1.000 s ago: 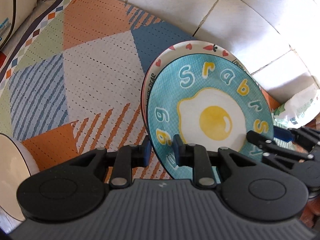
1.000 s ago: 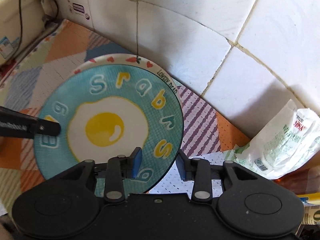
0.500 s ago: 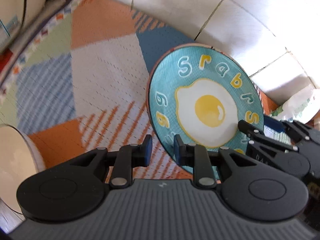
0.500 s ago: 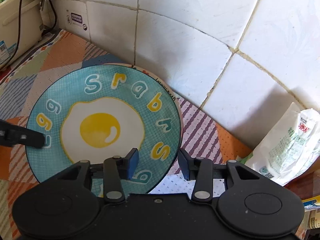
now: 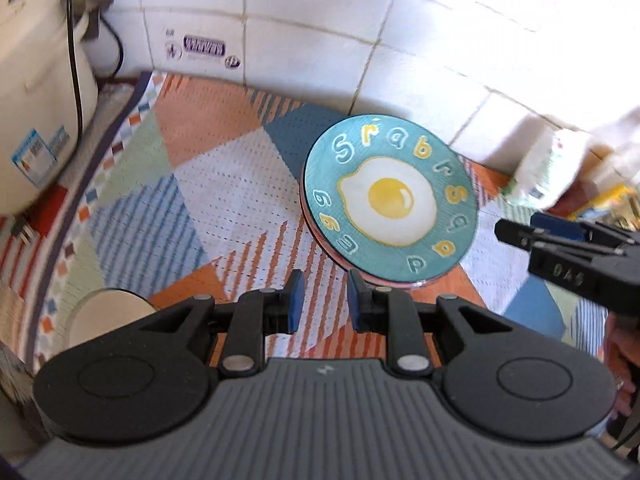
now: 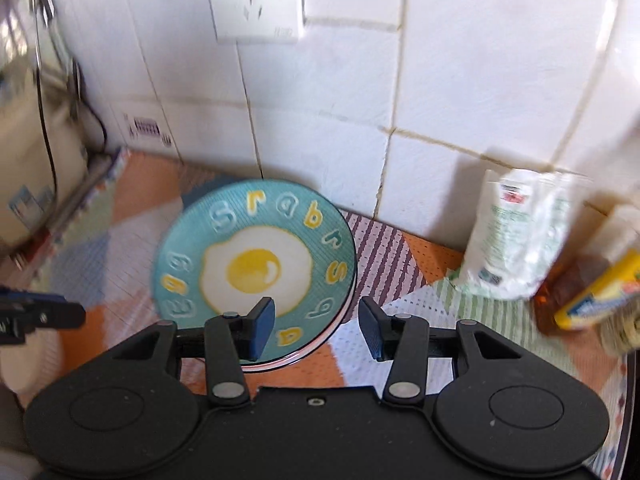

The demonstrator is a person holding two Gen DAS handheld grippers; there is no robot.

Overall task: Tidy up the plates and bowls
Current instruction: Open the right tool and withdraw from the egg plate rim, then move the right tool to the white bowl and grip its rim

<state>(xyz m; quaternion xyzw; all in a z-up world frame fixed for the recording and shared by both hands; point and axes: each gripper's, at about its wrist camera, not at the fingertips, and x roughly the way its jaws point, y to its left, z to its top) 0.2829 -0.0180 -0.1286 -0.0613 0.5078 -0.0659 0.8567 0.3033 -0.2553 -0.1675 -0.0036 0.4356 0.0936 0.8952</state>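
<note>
Jaws of both the left gripper point(image 5: 322, 300) and right gripper point(image 6: 318, 326) now gape empty, drawn back; the egg plate point(image 5: 390, 200), released, rests stacked on another plate, so that placement looks done.

Bright daylight blows out the upper-right tiles; fisheye edges bend and blur.

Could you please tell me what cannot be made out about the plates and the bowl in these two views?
- Lower plate: both views show only a thin pink rim; the egg plate covers its pattern.
- Cream bowl: left wrist view, partly hidden behind the left gripper; its contents are unreadable.
- White bag: print blurred in both views.
- Wall sticker: too small and blurred to read.
</note>
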